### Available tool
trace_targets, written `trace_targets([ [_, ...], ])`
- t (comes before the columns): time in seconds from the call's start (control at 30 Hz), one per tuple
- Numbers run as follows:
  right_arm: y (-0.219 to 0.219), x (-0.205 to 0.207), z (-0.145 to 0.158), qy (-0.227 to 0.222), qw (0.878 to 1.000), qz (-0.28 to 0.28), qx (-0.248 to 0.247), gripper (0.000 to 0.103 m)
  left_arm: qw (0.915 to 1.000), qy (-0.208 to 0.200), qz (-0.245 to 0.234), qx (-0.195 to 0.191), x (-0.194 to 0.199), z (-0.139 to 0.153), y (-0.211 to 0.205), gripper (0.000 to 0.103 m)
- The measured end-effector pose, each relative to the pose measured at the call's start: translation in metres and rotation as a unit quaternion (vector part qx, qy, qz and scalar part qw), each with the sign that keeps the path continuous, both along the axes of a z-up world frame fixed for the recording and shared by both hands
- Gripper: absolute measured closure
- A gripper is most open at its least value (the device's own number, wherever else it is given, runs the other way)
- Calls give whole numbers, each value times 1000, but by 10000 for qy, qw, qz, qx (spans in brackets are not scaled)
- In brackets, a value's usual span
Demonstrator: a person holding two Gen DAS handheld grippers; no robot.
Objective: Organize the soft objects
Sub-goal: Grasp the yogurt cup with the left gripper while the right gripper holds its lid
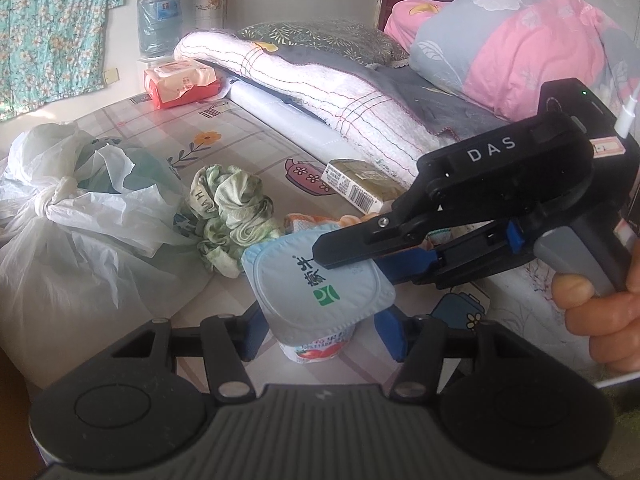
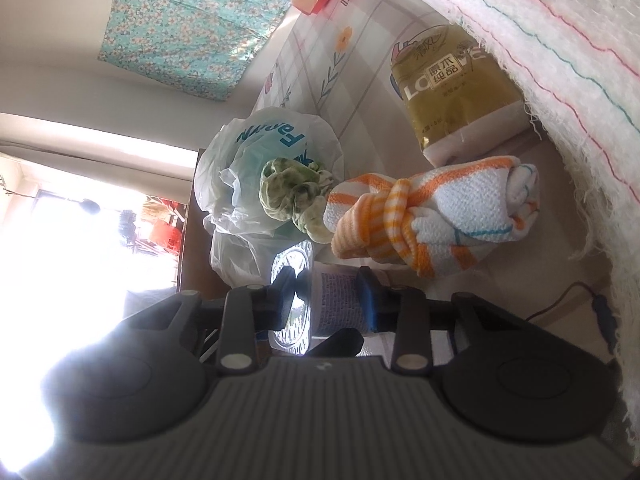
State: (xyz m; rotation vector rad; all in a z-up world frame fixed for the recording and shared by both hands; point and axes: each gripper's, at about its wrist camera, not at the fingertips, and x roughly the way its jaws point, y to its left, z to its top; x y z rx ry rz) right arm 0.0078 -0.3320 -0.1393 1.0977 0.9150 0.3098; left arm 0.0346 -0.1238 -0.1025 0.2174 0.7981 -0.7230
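A yogurt cup with a pale blue foil lid sits tilted between the blue pads of my left gripper, which is shut on its body. From the right, my right gripper pinches the same cup: its upper finger lies on the lid and its lower one runs beneath the rim. In the rolled right wrist view, the right gripper has the cup squeezed between its pads. Just beyond lie a knotted orange-striped towel and a crumpled green cloth.
A tied white plastic bag fills the left of the flowered tablecloth. A gold tissue pack lies against a folded white blanket, with pillows behind. A red wipes pack sits far back. A hand holds the right gripper's handle.
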Motion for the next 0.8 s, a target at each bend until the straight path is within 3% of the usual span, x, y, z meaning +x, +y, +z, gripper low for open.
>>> trace_targets([
  [0.5,3,5,5,-128,9999,-63,-69,78,9998,-124,105,-101,10,-4,1,44],
  [0.8,7,6,22,-356,9993,-43,-42,77,9986,-139,297,-420,8,7,14,44],
])
